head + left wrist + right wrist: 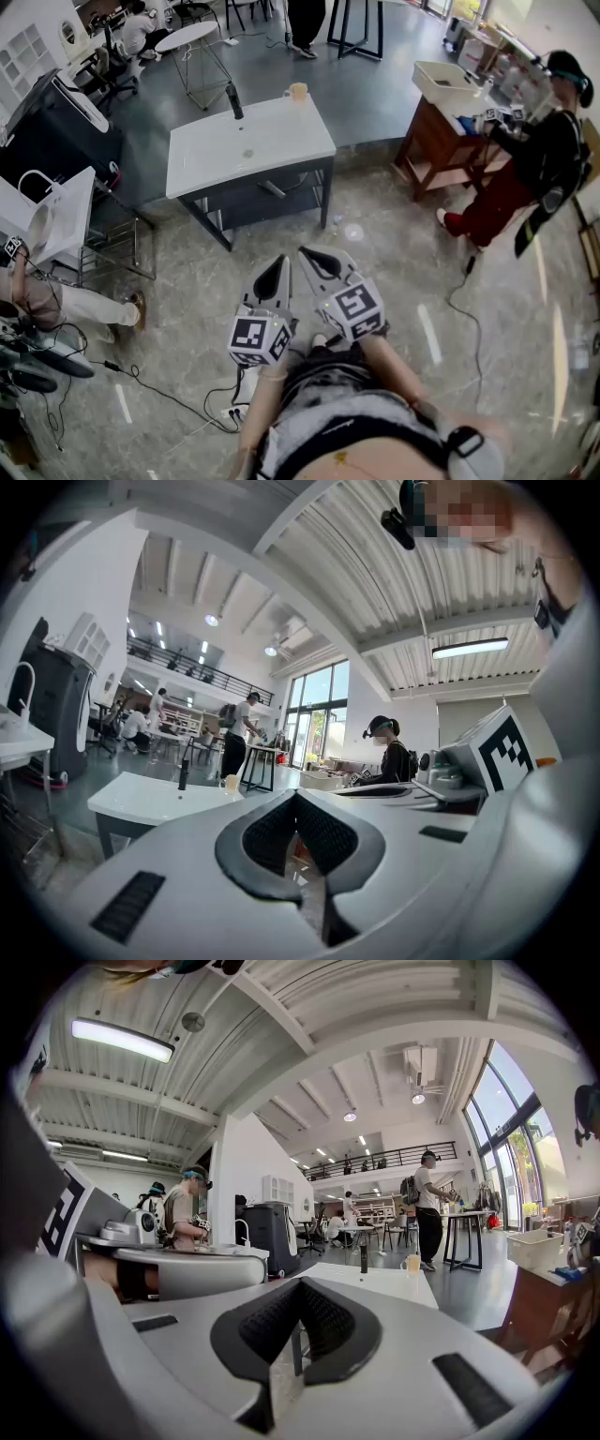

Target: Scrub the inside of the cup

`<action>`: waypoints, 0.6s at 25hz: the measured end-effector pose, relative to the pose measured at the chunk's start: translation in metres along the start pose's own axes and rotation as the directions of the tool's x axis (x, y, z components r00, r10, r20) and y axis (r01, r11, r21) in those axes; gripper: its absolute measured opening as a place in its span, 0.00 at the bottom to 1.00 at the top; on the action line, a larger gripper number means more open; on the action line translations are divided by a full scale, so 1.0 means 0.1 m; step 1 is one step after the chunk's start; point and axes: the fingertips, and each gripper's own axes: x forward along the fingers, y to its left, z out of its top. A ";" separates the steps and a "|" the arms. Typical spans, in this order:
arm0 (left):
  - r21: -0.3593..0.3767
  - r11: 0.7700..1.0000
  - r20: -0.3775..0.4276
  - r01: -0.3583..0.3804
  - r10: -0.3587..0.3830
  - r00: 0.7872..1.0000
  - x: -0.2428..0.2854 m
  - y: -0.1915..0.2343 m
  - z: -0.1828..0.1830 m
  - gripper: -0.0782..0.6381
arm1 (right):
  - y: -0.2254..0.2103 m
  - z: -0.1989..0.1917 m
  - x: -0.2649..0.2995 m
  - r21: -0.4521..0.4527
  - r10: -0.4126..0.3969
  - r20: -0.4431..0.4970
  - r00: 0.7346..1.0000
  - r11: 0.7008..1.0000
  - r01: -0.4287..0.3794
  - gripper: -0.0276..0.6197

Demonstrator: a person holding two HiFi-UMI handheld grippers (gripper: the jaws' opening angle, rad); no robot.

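Cup lies well ahead of both claws. The left gripper and right gripper are each closed on nothing, side by side near the person's body. The cup stands upright at the far right corner of the white table, slightly nearer the right gripper. Its inside is too small to make out, and I see no scrubber.

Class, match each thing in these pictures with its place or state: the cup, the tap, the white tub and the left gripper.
Things:
1. cup
2. tap
3. white tub
4. left gripper

Places or states:
A. on the wooden table
B. shut, holding nothing
C. far right corner of the white washstand
D. black, upright at the washstand's far edge

Pairs: 1-C, 2-D, 3-A, 4-B.
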 end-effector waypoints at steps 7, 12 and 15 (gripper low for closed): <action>-0.014 1.000 0.017 0.010 -0.009 1.000 0.03 0.12 0.06 0.10 | -0.01 0.04 0.10 0.010 -0.001 0.014 1.000 1.000 0.001 0.04; -0.033 0.999 0.017 0.038 -0.038 0.999 0.15 0.26 0.06 0.10 | -0.07 0.07 0.29 0.018 -0.010 0.022 1.000 1.000 0.010 0.04; -0.029 0.998 0.031 0.057 -0.056 0.998 0.29 0.41 0.11 0.10 | -0.20 0.07 0.50 0.000 -0.028 0.051 0.998 1.000 0.028 0.04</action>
